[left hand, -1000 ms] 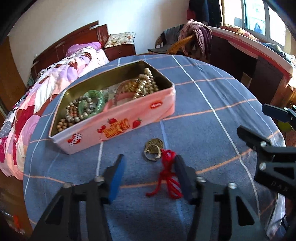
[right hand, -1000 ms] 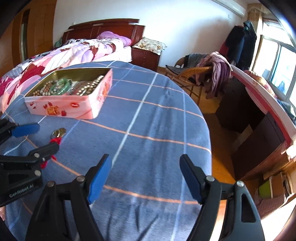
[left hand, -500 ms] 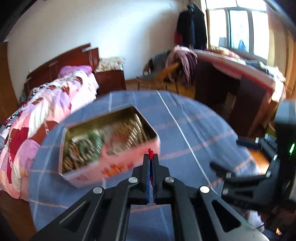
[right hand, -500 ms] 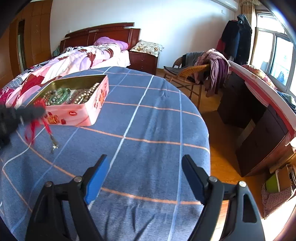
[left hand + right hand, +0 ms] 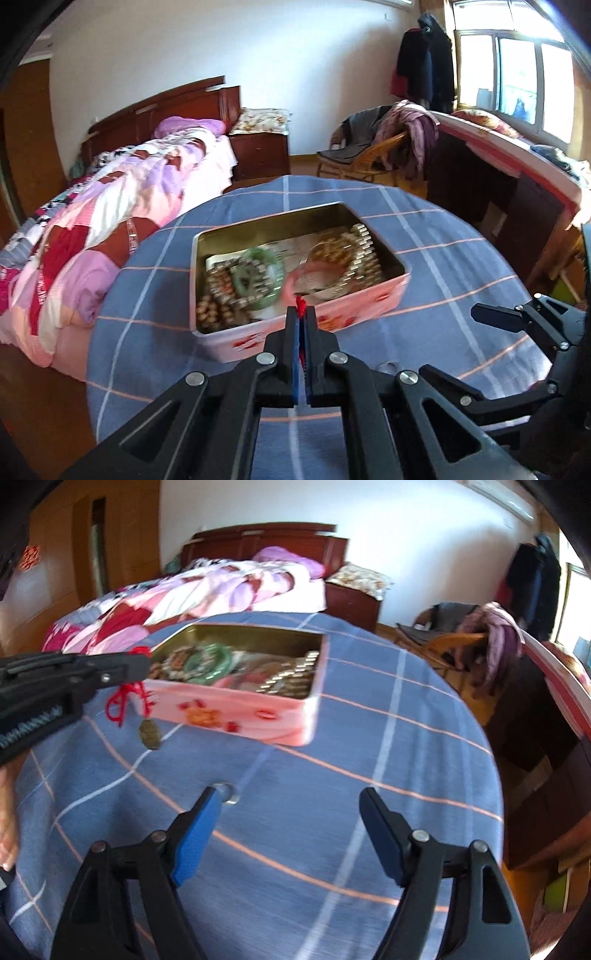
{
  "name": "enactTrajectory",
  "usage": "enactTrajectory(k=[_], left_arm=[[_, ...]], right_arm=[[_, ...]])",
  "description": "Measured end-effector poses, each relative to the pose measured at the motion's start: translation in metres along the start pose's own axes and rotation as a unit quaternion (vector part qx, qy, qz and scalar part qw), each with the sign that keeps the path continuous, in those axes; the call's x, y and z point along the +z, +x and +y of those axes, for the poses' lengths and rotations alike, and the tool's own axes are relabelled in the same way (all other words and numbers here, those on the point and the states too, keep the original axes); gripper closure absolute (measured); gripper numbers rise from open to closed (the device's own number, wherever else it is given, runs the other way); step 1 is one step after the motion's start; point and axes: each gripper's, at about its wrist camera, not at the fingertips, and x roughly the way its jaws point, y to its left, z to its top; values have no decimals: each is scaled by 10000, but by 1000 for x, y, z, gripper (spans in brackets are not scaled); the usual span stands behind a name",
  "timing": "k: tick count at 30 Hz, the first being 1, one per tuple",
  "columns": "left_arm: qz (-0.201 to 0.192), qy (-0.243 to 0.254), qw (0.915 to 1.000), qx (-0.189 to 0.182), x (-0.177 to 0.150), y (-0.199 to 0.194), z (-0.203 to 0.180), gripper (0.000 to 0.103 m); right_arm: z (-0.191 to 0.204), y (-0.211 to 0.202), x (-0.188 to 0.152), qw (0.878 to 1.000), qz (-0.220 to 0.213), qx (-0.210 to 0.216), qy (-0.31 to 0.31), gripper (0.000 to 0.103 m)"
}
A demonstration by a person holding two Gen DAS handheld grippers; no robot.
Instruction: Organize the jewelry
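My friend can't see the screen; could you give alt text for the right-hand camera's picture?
A closed black left gripper dangles a red cord with a brass pendant beside an open pink tin of jewelry on a blue checked tablecloth; the right gripper is open below.

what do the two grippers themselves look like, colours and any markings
Both are black plastic scissor-style frames with silver rivets and blue pads on the fingers. The left gripper carries white lettering on its side, too blurred to read; the right gripper shows no marking.
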Motion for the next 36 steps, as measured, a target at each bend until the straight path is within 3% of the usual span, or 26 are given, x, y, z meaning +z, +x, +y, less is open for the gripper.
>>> enactTrajectory(k=[11, 14, 17, 27, 36], left_arm=[[238, -327, 9992, 67, -25, 19, 30, 103], [283, -353, 9990, 2, -29, 23, 30, 103], [314, -349, 9989, -56, -32, 24, 28, 102], [205, -382, 9990, -126, -30, 14, 30, 103], [-108, -353, 9992, -135, -10, -8, 31, 102]], right_arm=[[28, 32, 2, 9980, 546, 294, -110, 57], [27, 34, 4, 9977, 571, 370, -25, 58], [29, 32, 3, 9974, 574, 424, -36, 79], [36, 24, 3, 9978, 472, 452, -139, 80], [37, -1, 22, 9989, 92, 348, -290, 80]])
